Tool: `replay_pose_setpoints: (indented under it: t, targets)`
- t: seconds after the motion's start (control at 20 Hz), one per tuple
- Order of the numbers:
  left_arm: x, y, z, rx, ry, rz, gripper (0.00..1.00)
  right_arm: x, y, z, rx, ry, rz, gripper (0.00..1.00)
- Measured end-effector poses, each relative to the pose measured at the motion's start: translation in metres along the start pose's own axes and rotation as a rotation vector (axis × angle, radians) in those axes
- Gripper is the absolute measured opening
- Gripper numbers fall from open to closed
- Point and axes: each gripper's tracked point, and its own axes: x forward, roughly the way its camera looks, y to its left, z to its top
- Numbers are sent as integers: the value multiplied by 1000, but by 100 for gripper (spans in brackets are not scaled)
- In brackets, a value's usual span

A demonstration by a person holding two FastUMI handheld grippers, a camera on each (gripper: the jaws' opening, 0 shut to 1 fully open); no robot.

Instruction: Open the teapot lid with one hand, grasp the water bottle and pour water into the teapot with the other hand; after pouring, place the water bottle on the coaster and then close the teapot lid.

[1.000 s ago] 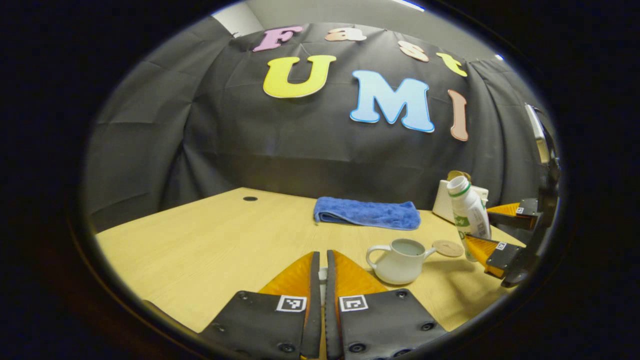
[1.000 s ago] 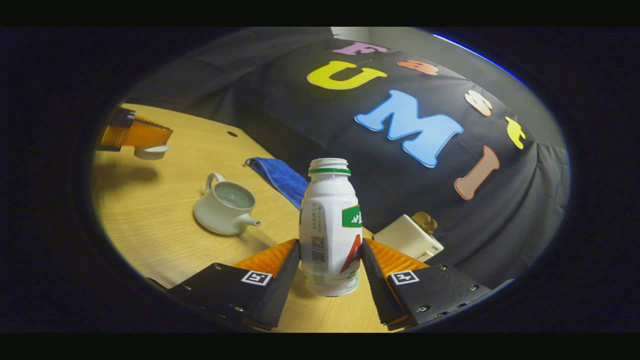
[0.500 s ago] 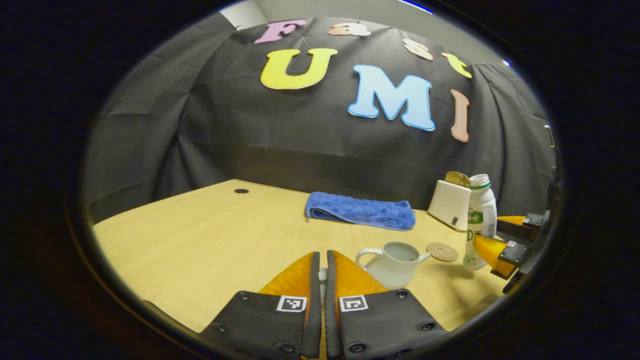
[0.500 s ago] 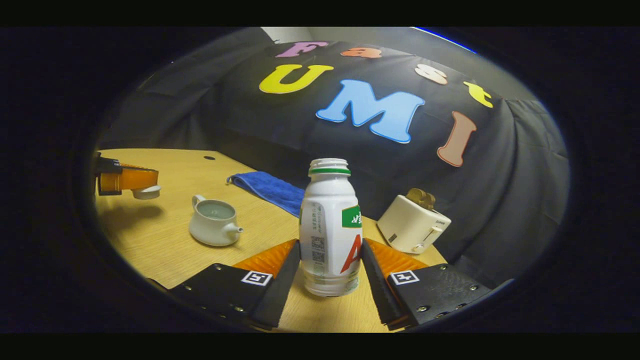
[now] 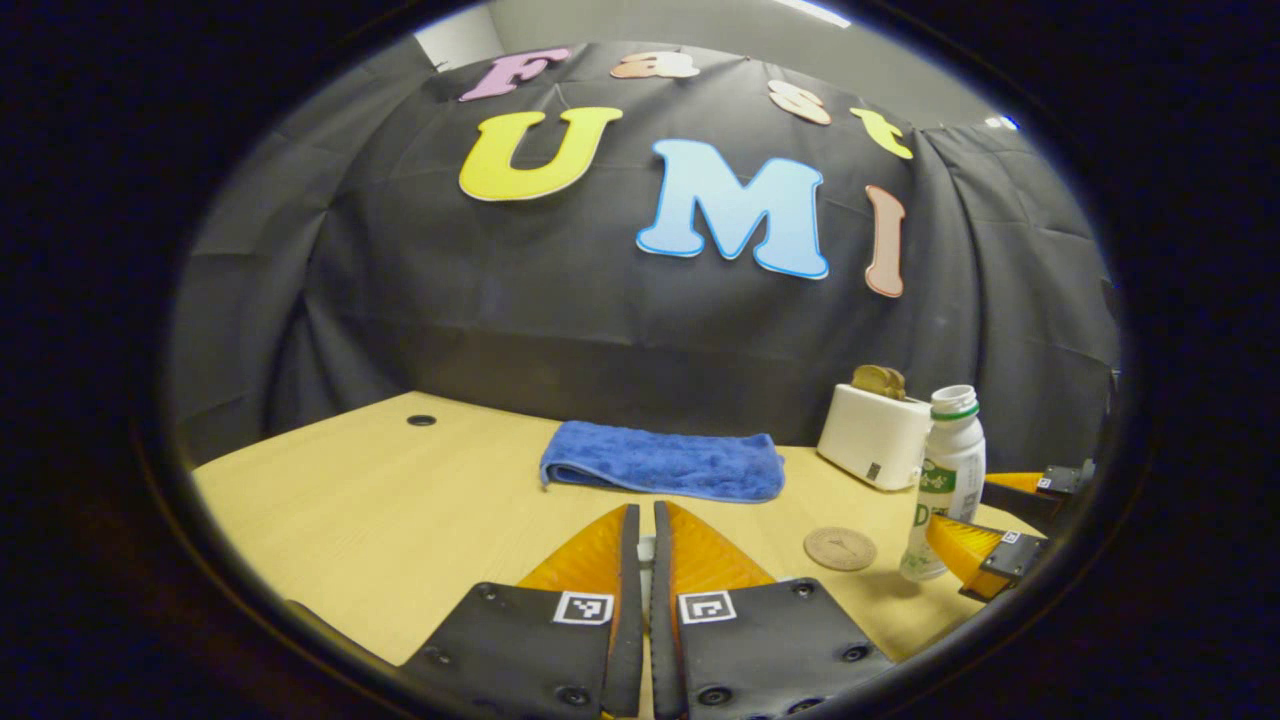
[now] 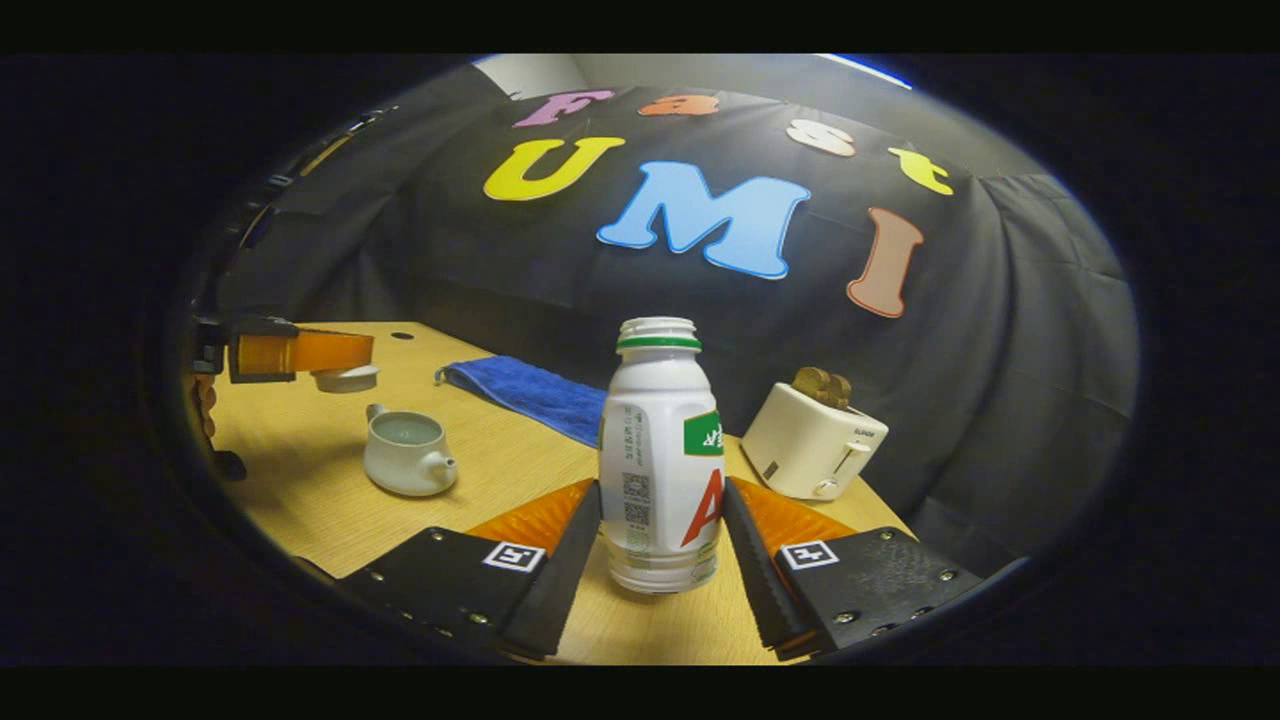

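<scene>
The white water bottle (image 6: 660, 470) stands upright with its cap off, and my right gripper (image 6: 660, 492) is shut on its lower body. In the left gripper view the bottle (image 5: 950, 450) is just right of the round cork coaster (image 5: 840, 548), with the right gripper (image 5: 962, 510) around it. The white teapot (image 6: 405, 455) sits open on the table, liquid inside. My left gripper (image 6: 350, 355) hovers above and slightly left of it, shut on the teapot lid (image 6: 345, 378). In its own view the left gripper (image 5: 640, 520) is shut, a sliver of white between the fingers.
A folded blue towel (image 5: 665, 465) lies at the back of the wooden table (image 5: 400, 500). A white toaster (image 6: 812, 445) with bread in it stands at the back right, behind the bottle. A small dark hole (image 5: 421, 420) marks the table's far left.
The bottle went from tilted to upright and came down beside the coaster. The left gripper with the lid moved closer over the teapot, which slipped out of the left gripper view.
</scene>
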Motion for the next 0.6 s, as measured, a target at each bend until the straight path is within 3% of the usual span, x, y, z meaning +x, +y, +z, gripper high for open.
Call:
replay_pose_setpoints:
  t: [0.05,0.1,0.3,0.35,0.4,0.6]
  targets:
    - [5,-8,-1,3,2,-10,14,1,-1,0,2,-2,-1,71]
    - [10,-12,-1,4,6,-18,10,1,-2,-1,4,-5,-1,71]
    - [17,-27,-9,8,22,-37,10,3,-3,-5,31,-4,6,71]
    - [19,-31,-12,15,26,-45,14,4,-3,-5,30,-1,8,71]
    - [20,-32,-13,23,27,-47,10,4,-3,-7,25,0,10,71]
    - [24,-37,-21,28,41,-54,10,5,-6,-8,27,-4,6,71]
